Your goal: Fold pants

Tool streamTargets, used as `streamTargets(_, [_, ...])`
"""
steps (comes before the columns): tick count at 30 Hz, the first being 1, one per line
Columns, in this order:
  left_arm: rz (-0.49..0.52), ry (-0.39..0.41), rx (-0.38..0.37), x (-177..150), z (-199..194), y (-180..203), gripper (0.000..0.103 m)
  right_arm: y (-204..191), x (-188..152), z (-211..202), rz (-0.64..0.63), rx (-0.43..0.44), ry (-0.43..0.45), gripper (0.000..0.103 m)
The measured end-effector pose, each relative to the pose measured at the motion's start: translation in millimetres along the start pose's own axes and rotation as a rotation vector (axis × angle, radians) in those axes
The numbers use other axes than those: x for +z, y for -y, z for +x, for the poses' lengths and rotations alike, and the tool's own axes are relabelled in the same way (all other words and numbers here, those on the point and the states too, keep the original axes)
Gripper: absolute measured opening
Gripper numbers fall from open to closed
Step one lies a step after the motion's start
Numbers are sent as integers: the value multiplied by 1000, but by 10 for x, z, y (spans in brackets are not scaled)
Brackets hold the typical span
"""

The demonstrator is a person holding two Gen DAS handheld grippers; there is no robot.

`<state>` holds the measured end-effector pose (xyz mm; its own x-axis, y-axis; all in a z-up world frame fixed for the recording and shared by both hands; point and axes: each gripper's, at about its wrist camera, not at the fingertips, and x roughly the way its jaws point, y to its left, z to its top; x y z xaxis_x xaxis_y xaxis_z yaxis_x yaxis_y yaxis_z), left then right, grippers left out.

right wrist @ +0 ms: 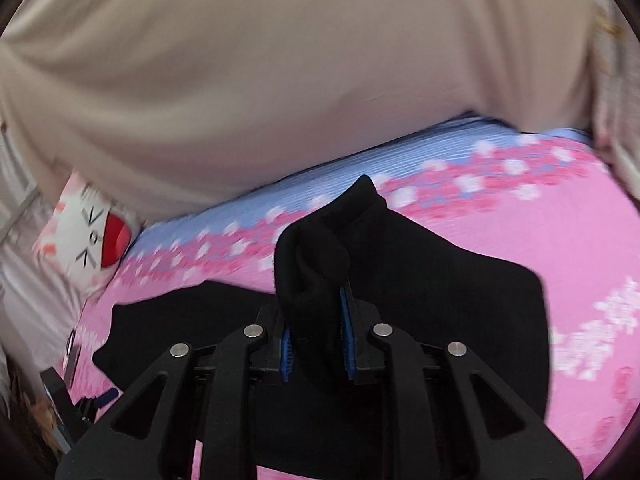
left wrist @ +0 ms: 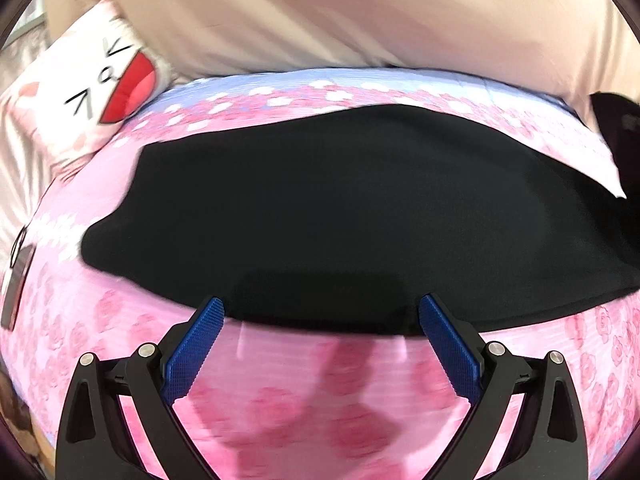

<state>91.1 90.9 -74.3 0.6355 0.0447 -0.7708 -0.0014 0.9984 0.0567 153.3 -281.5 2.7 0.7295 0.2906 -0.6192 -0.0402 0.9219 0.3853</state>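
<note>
pants [left wrist: 340, 208]: black, spread pretty flat across the pink flowery bedspread [left wrist: 304, 400] in the left wrist view; near edge runs right along the left gripper's fingertips

pants, right wrist view [right wrist: 440, 300]: one bunched-up bit sticks up in a peak past the fingers, the rest drapes down on both sides onto the bed

right gripper [right wrist: 316, 344]: clamped on that wad of black fabric, blue pads pressed against it from each side

left gripper [left wrist: 320, 320]: fingers spread wide apart, nothing between them, just over the bedspread at the pants' near edge; can't tell if the tips actually touch the cloth

bedspread: pink with roses, a blue-and-white flower band along the far side

pillow [left wrist: 92, 92]: cartoon face with a big red mouth, sits at the far left, apart from the pants

beige fabric [right wrist: 240, 80]: fills the whole top of both views, kinda blurry

dark flat thing [left wrist: 16, 284]: lies at the left edge of the bed, too blurry to tell what it is
</note>
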Motion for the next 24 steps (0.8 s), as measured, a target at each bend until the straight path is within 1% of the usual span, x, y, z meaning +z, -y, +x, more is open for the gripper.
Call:
streamTargets(1, [-24, 1, 6, -7, -21, -135, 97, -106, -34, 113, -14, 17, -19, 18])
streamTargets(2, [-39, 0, 11, -23, -19, -221, 97, -308, -97, 281, -48, 31, -51, 18])
streamTargets(3, [-57, -2, 19, -43, -19, -320, 97, -409, -146, 360, -69, 33, -64, 18])
streamTargets(6, [-109, -9, 45, -98, -8, -633, 97, -840, -402, 712, -162, 54, -134, 18])
streamTargets(8, [-135, -13, 58, -123, -6, -796, 97, -999, -562, 829, -201, 41, -157, 18])
streamTargets(11, [-161, -14, 62, -150, 3, -974, 97, -1087, -716, 1008, -222, 3, -182, 18])
streamTargets(14, [-171, -15, 56, -168, 16, -1056, 97, -1007, -767, 1019, -179, 14, -189, 18])
streamTargets(16, [-169, -16, 47, -159, 37, -1077, 97, -948, -729, 947, -148, 31, -175, 18])
streamTargets(18, [-164, -17, 39, -149, 48, -1068, 97, -779, -596, 735, -67, 65, -121, 18])
streamTargets(19, [-159, -16, 32, -143, 42, -1059, 97, -682, -527, 619, -38, 70, -95, 18])
streamTargets(20, [-155, -14, 29, -135, 31, -1048, 97, -523, -430, 427, 3, 67, -48, 18])
streamTargets(21, [-149, -9, 26, -127, 15, -1040, 97, -402, -355, 276, 27, 56, -14, 18])
streamTargets(22, [-144, -5, 25, -119, 4, -1034, 97, -168, -238, -8, 61, 27, 40, 18])
streamTargets(24, [-136, 6, 24, -89, -22, -1027, 97, 251, -104, -474, 111, -45, 118, 18])
